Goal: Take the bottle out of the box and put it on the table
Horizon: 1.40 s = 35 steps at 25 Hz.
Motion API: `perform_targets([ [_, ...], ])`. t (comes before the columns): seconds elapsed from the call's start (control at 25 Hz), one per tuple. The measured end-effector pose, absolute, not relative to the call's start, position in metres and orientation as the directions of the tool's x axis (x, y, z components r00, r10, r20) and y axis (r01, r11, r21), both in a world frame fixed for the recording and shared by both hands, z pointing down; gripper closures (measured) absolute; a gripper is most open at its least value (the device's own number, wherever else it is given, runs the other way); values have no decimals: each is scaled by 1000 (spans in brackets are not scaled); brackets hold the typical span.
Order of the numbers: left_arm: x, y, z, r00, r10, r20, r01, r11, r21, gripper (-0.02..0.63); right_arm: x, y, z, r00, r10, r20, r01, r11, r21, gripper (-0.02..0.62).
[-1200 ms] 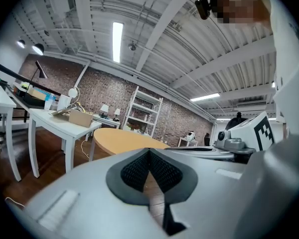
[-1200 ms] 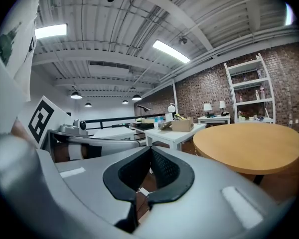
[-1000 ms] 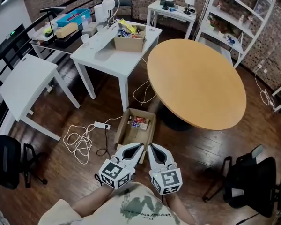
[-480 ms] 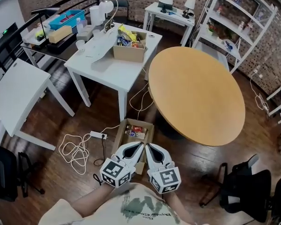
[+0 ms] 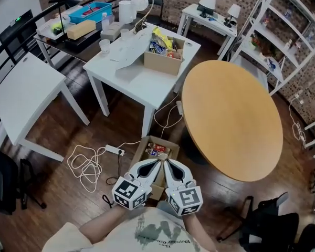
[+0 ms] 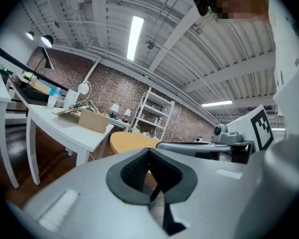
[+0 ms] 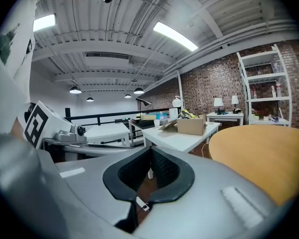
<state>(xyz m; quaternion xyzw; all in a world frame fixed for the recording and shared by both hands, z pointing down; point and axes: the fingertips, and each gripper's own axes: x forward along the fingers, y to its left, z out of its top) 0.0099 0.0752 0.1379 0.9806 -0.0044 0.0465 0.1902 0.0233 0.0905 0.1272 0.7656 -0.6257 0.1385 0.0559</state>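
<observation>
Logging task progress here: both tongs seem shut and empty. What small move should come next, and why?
Probably lower the right tongs toward the open box on the floor, opening them. They and the left tongs are shut and empty above it; no bottle is distinguishable yet.

Right gripper point(image 7: 149, 150) fingers together, empty; cardboard box point(image 7: 192, 126) on white table point(image 7: 175, 139) ahead

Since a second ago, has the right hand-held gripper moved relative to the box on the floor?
Yes: the right hand-held gripper advanced over the floor box, toward its far end.
</observation>
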Motion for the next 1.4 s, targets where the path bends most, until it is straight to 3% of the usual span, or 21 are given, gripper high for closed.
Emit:
perform_targets([
  [0.76, 106, 7, 194, 940, -299, 163, -340, -849, 404, 623, 122, 15, 175, -121, -931, 346, -990, 86, -114, 595],
  [1.4, 89, -39, 352, 772, -565, 290, -630, -622, 465, 623, 128, -30, 359, -331, -784, 525, -943, 281, -175, 595],
])
